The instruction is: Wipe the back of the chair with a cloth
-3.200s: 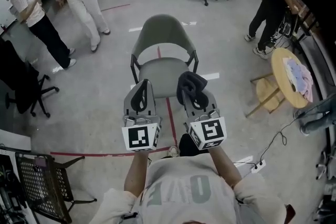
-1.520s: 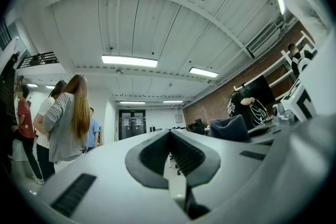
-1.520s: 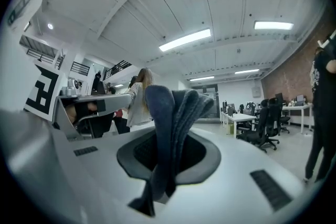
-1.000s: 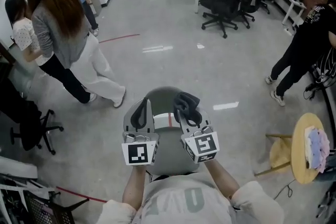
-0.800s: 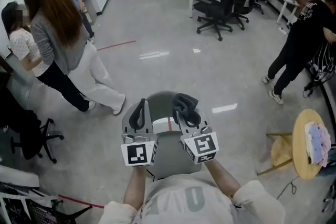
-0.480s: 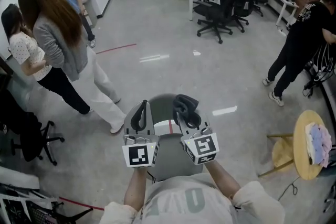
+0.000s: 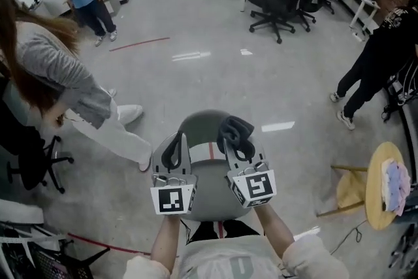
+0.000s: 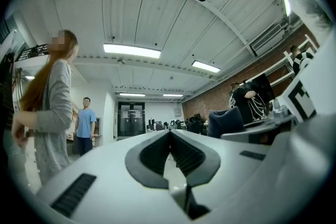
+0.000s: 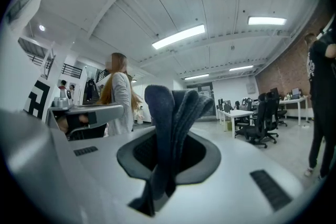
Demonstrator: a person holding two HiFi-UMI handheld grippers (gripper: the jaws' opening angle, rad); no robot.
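My right gripper (image 7: 239, 148) pinches the folded dark grey cloth (image 7: 234, 129) over the curved top edge of the grey-green plastic chair (image 7: 204, 119), my left gripper (image 7: 174, 148) pressed together empty beside it, glossy grey floor (image 7: 215, 29) open beyond.

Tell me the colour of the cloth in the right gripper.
The cloth is dark blue-grey, clearest in the right gripper view.
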